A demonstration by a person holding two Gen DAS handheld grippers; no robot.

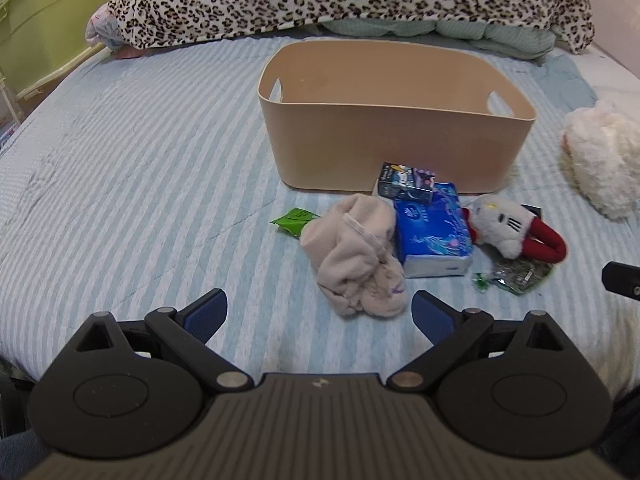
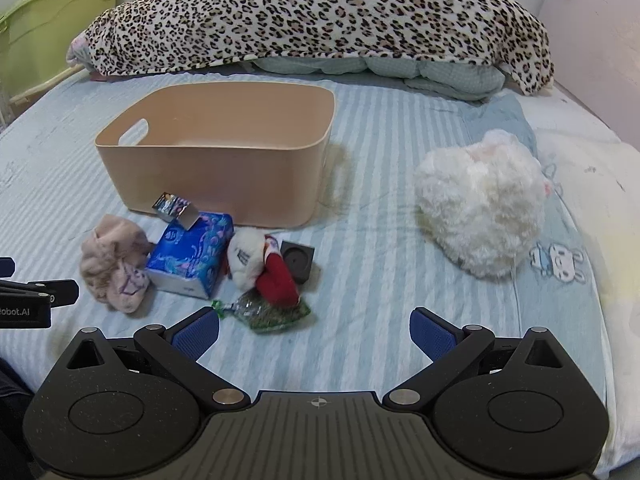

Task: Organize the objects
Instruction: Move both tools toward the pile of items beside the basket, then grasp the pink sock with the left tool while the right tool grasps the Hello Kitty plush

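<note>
Two grippers, both with jaws spread wide and empty — left gripper [image 1: 319, 312] low over the striped bed [image 1: 140, 184], right gripper [image 2: 314, 330] likewise. Just past the left jaws at 1 o'clock: beige fuzzy sock [image 1: 354, 254], touching a blue tissue pack [image 1: 432, 230]. Beyond, at 12 o'clock — tan bin [image 1: 396, 140], small dark box [image 1: 406, 182] against its front. Kitty plush [image 2: 260, 266] and green packet [image 2: 268, 314] at 11 o'clock of the right jaws.

Soft, even indoor light; fisheye-bent edges, slight blur.
</note>
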